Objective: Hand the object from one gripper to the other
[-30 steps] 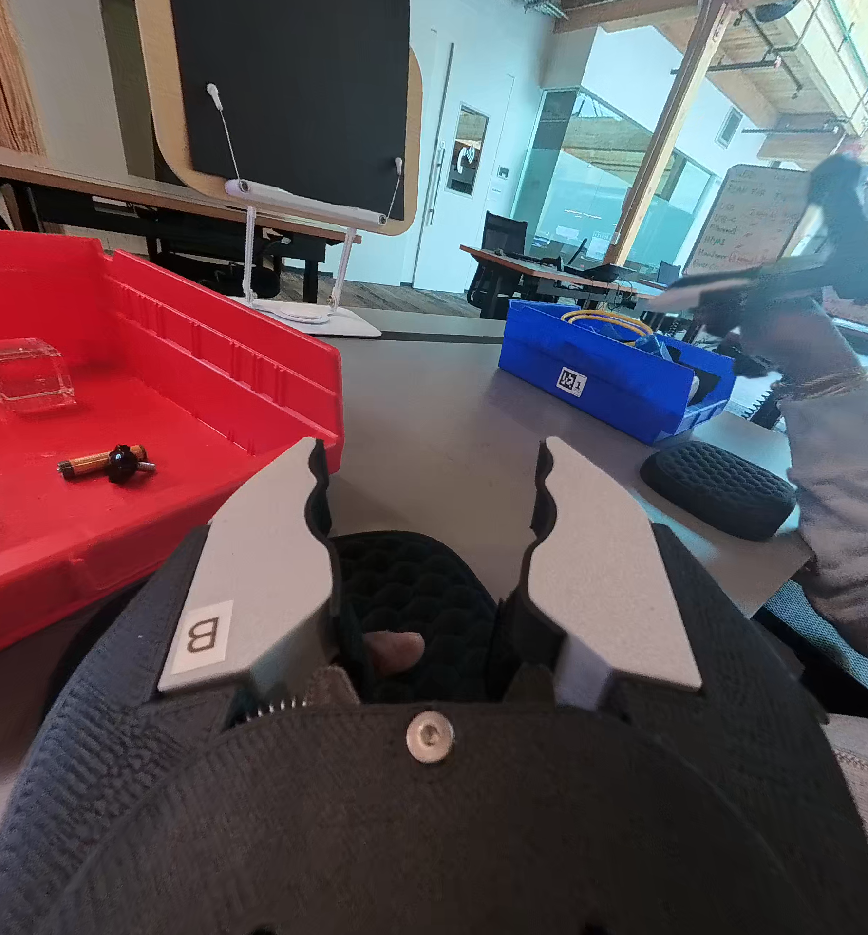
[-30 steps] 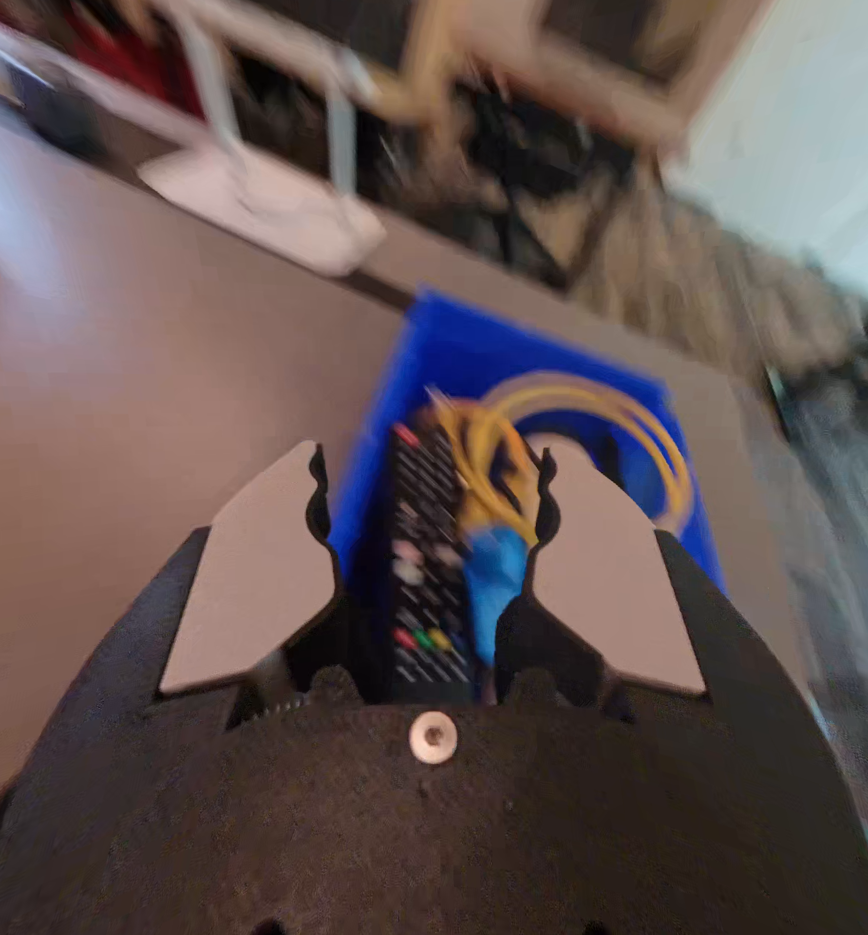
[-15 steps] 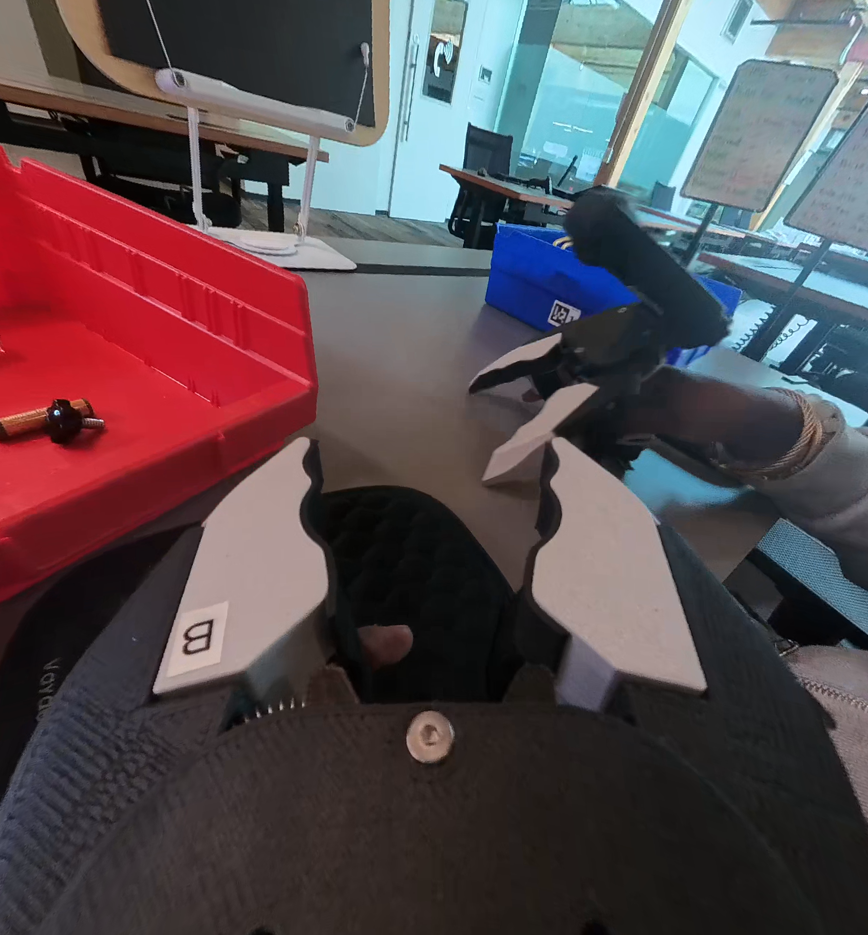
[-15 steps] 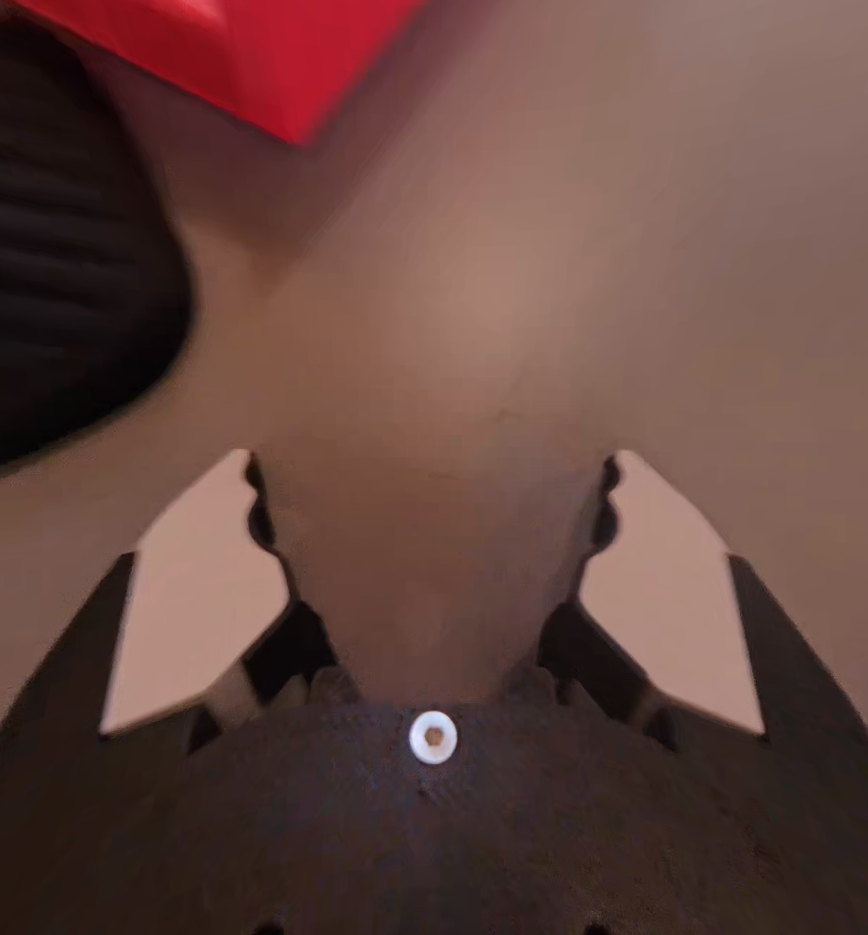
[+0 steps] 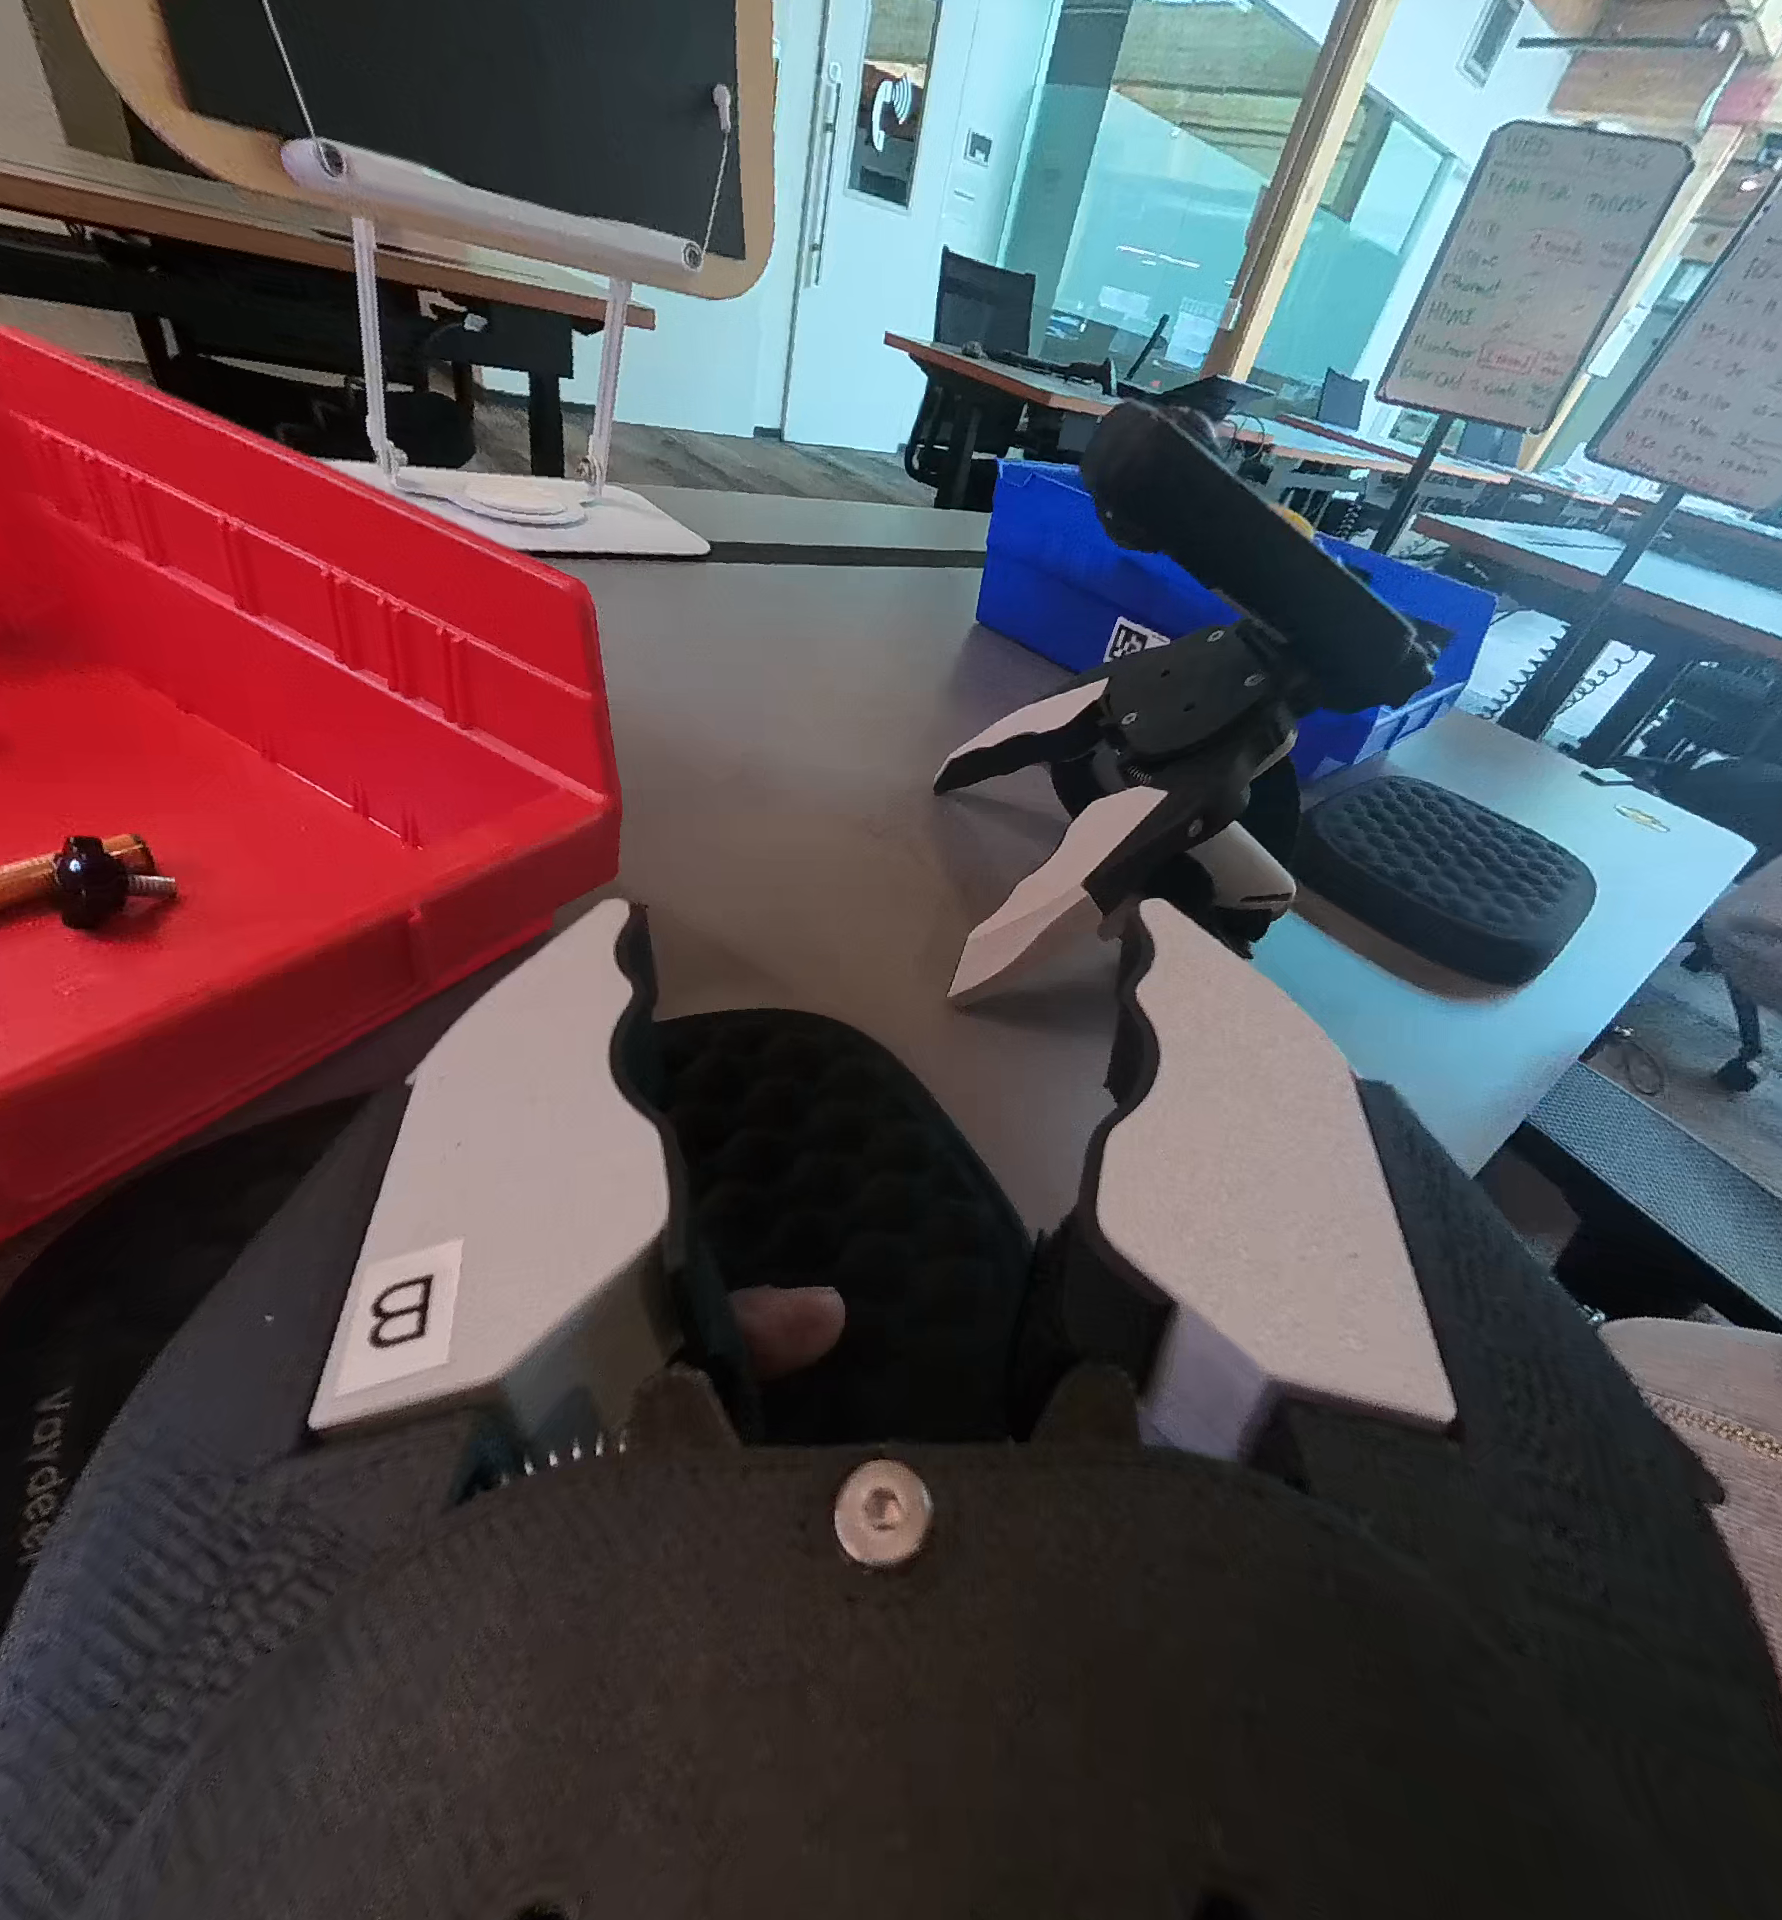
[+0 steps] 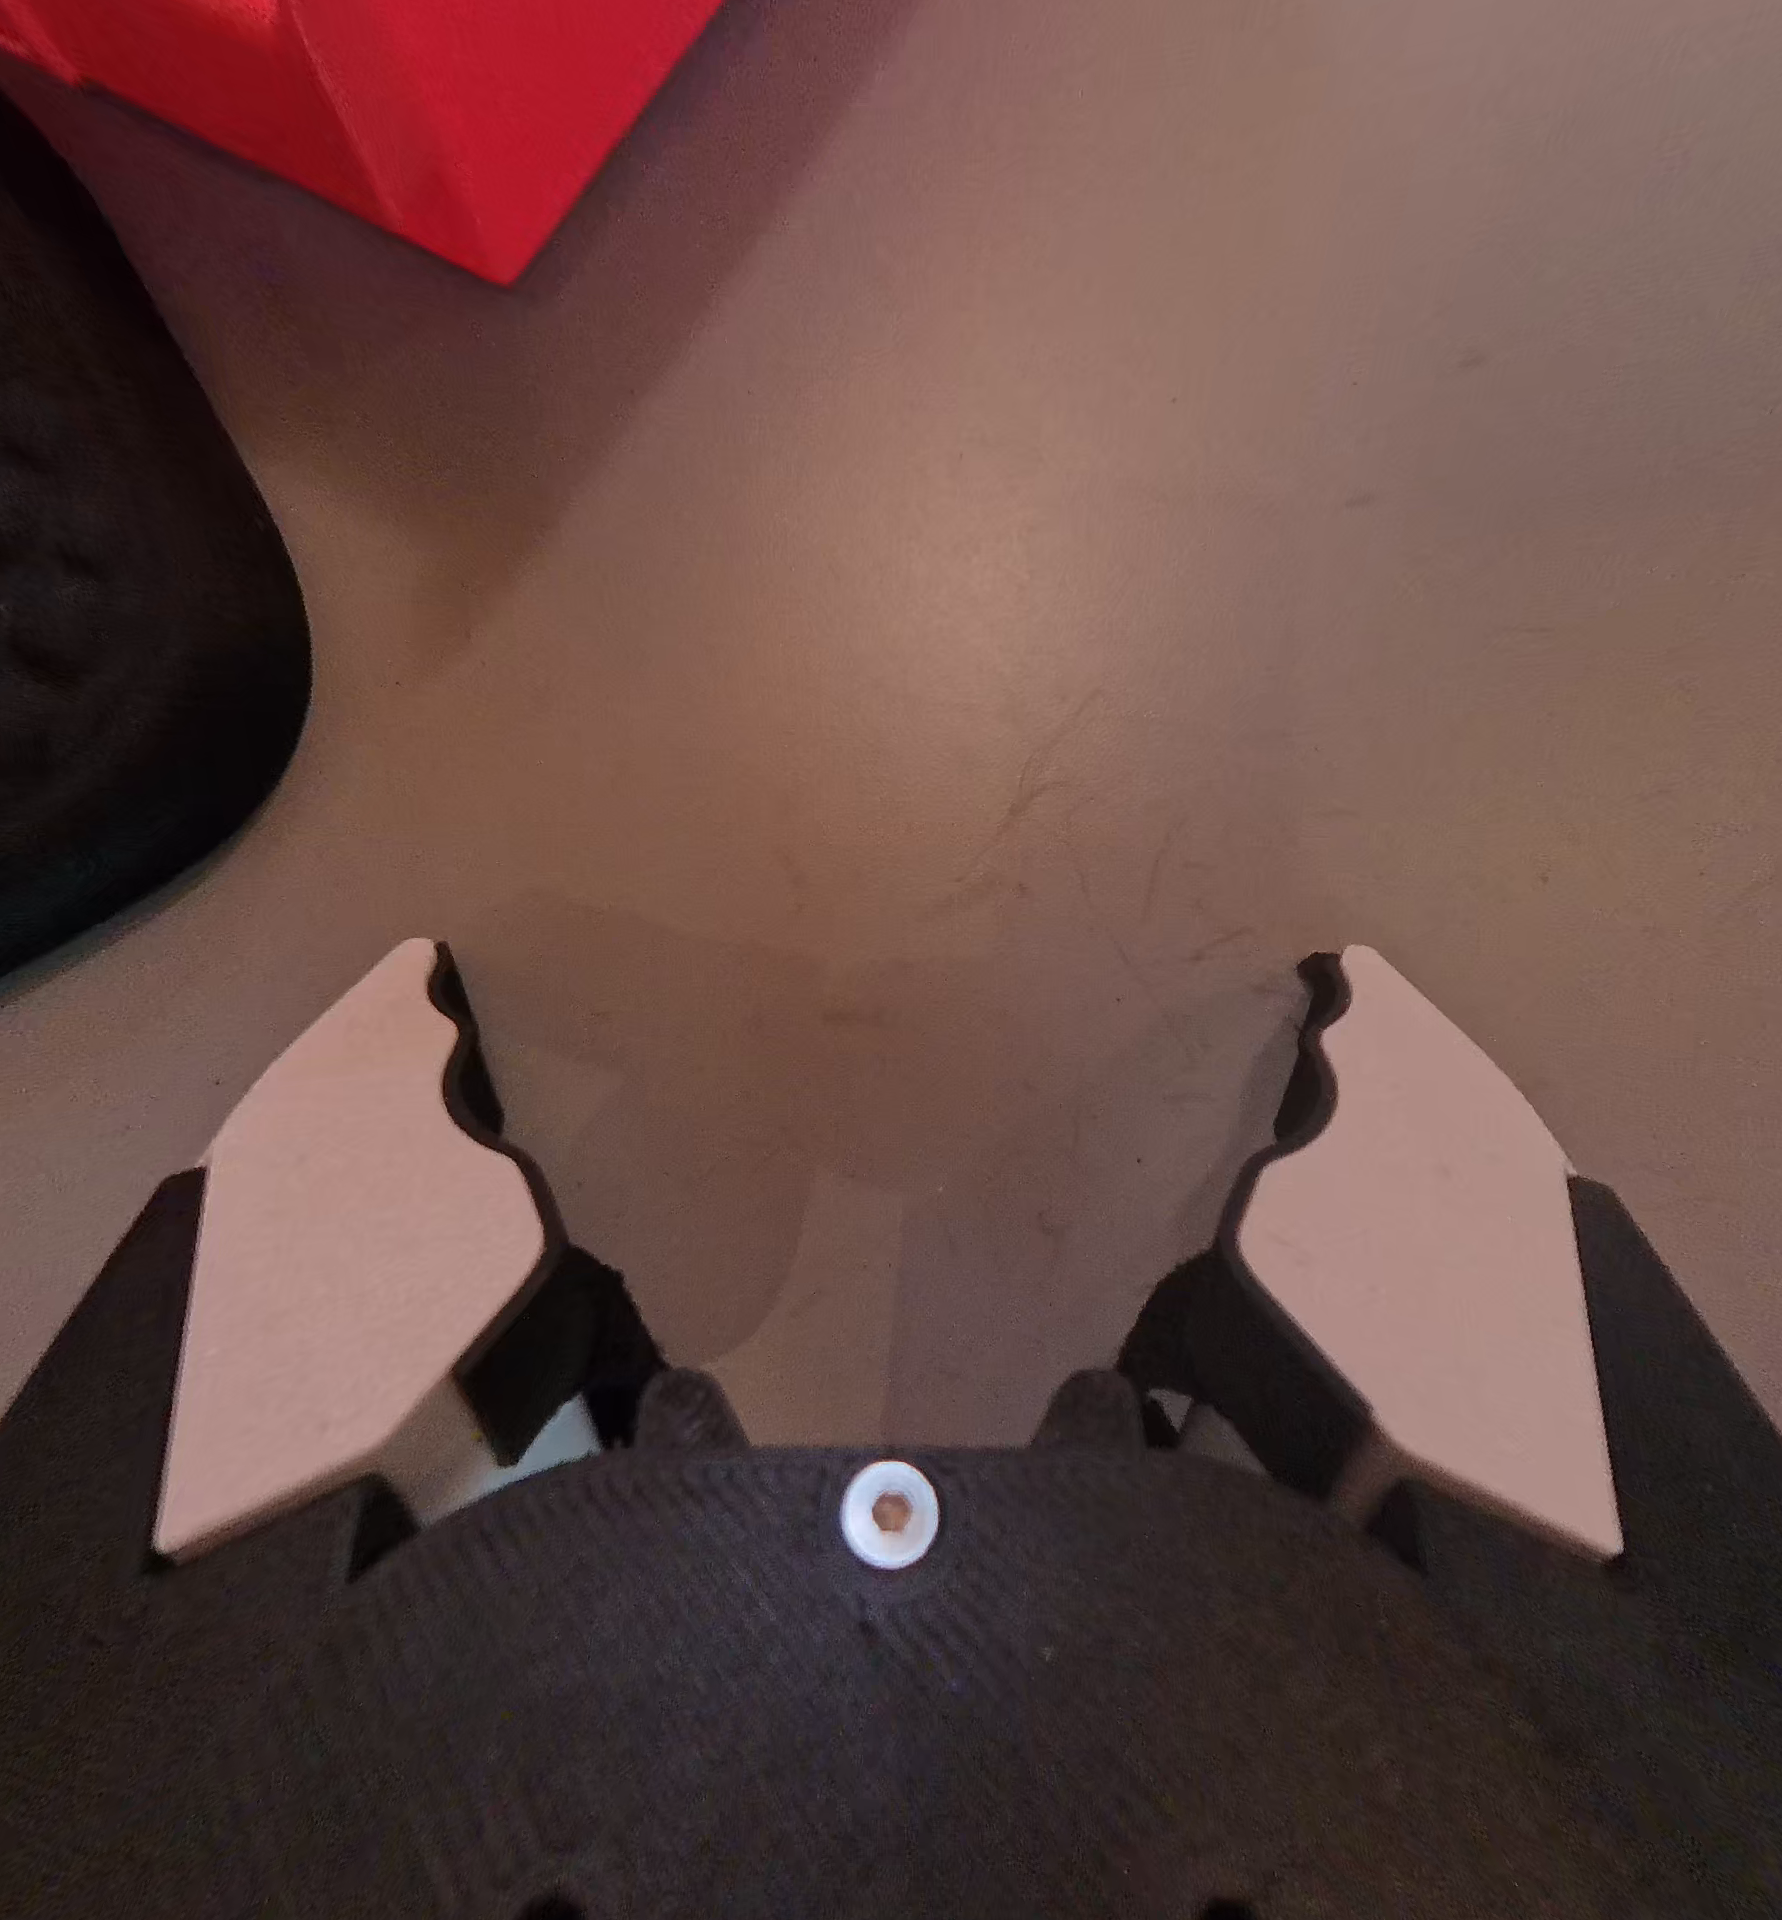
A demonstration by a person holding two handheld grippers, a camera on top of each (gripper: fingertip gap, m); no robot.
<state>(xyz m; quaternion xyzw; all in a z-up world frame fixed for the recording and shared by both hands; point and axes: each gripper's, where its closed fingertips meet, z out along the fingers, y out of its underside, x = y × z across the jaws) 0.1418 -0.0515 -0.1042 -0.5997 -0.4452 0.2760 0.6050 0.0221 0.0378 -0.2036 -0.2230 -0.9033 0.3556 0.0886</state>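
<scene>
Left wrist view first: the left gripper (image 5: 882,966) rests low over a black honeycomb pad (image 5: 825,1153), its jaws parted with nothing between them, a fingertip showing behind. Beside it stands the red bin (image 5: 274,665), holding a small brass-and-black part (image 5: 56,888). A second ago the right gripper (image 5: 960,883) was raised high at the far right; it has since swung down toward the middle of the grey table (image 5: 793,727), and its fingers now stand spread wide, tips near or on the tabletop, empty. Behind it sit the blue bin (image 5: 1053,582) and a second black pad (image 5: 1448,883).

Right wrist view: this camera looked into the blue bin of cables a second ago; now it stares straight down at bare table (image 6: 970,520), with a corner of the red bin (image 6: 399,114) and the edge of the black pad (image 6: 87,571) at upper left. The right gripper (image 6: 887,977) is released wide, gripping nothing.

No object for the handover shows between either pair of fingers, and which item is meant I cannot tell; candidates lie only in the bins. My reading is that the right gripper came away from the blue bin empty-handed, so a pick has yet to happen before any transfer.
</scene>
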